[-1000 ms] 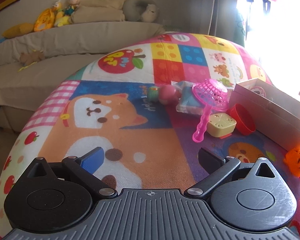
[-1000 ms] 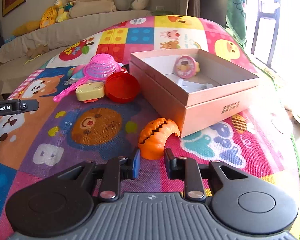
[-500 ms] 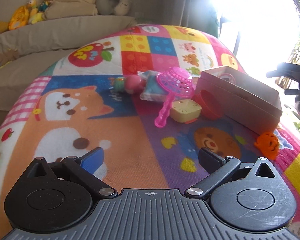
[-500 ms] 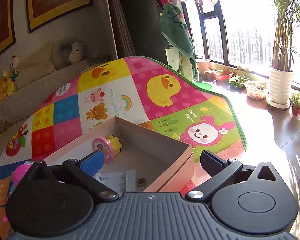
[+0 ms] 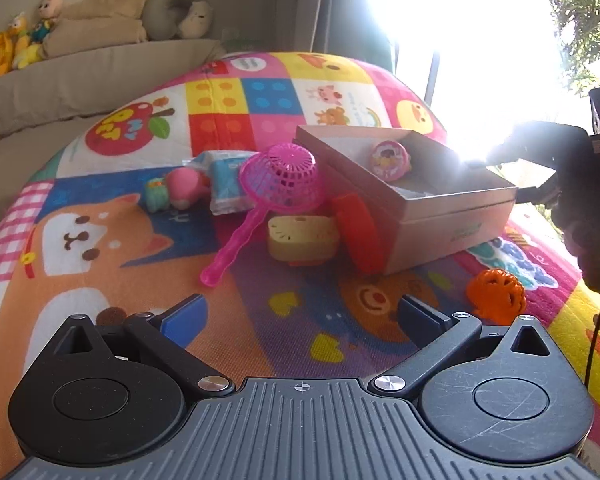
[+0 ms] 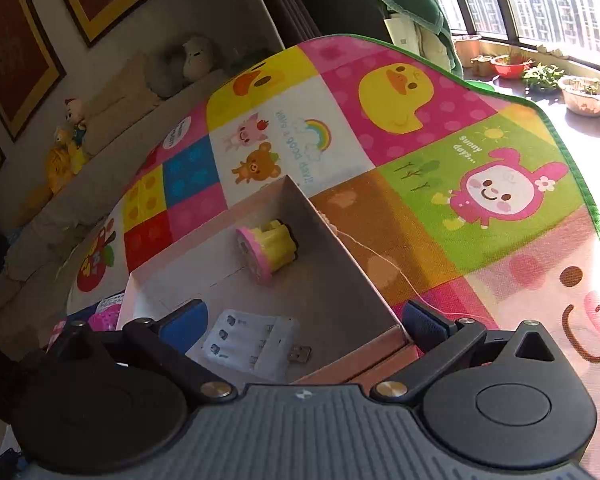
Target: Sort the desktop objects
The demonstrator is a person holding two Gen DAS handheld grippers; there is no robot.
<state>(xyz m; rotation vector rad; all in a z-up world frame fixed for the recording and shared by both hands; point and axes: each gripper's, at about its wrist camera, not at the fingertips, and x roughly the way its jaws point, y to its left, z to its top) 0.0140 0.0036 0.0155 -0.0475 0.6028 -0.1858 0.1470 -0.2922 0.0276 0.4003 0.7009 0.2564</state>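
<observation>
A colourful cartoon play mat [image 5: 236,120] carries scattered toys. The left gripper [image 5: 302,312] hovers low over it, its fingers spread wide with nothing between them. Ahead at 12 o'clock lie a pink toy strainer [image 5: 278,182], a cream toast-shaped toy [image 5: 302,238] and a red cup [image 5: 358,232] leaning against an open cardboard box [image 5: 452,224]. An orange pumpkin toy [image 5: 496,292] sits on the mat at 2 o'clock.

The right gripper [image 6: 302,322] hangs over the box's near corner, fingers just opened to full spread, holding nothing. Inside the box lie a white battery charger [image 6: 252,340] and, at 11 o'clock, a pink-and-yellow toy [image 6: 266,248].
</observation>
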